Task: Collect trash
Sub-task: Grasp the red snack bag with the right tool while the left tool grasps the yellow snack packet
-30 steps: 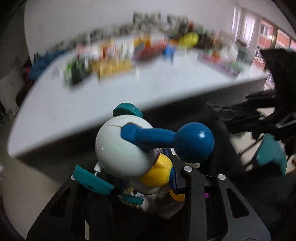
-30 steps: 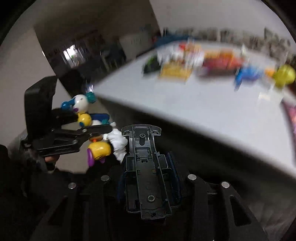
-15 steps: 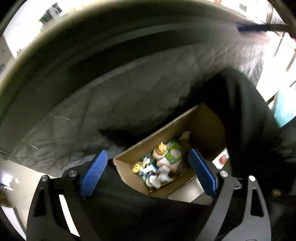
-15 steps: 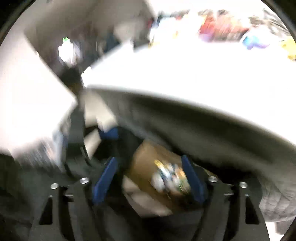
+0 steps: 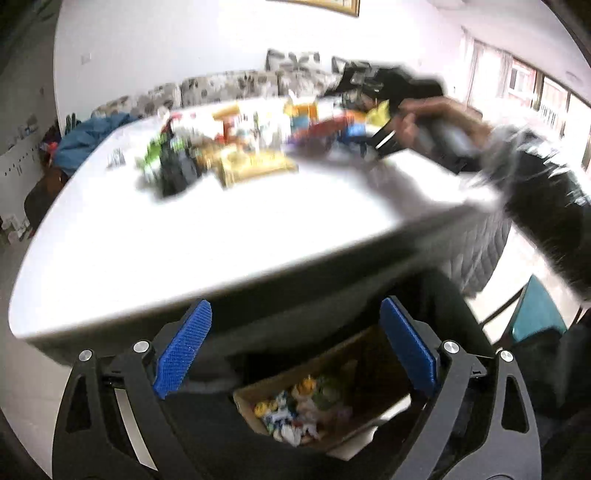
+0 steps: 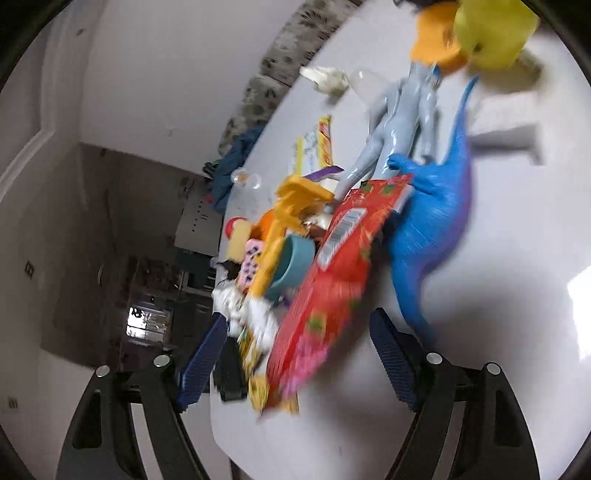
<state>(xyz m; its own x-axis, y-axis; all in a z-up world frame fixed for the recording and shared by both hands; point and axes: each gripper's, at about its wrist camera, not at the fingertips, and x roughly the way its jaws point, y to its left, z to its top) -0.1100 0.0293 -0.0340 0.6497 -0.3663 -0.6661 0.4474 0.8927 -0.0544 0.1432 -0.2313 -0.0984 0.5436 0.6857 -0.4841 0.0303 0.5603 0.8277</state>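
Right claw point(image 6: 299, 365) rolled sideways, closing

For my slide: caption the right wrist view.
Closing right tongs approach a red packet beside a blue dinosaur.

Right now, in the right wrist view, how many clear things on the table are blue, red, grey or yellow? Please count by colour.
Blue: 1, the dinosaur
Red: 1, the flat packet
Grey: 1, the figure
Yellow: 1, the round toy
Total: 4. The blurred pile on the table is not counted.
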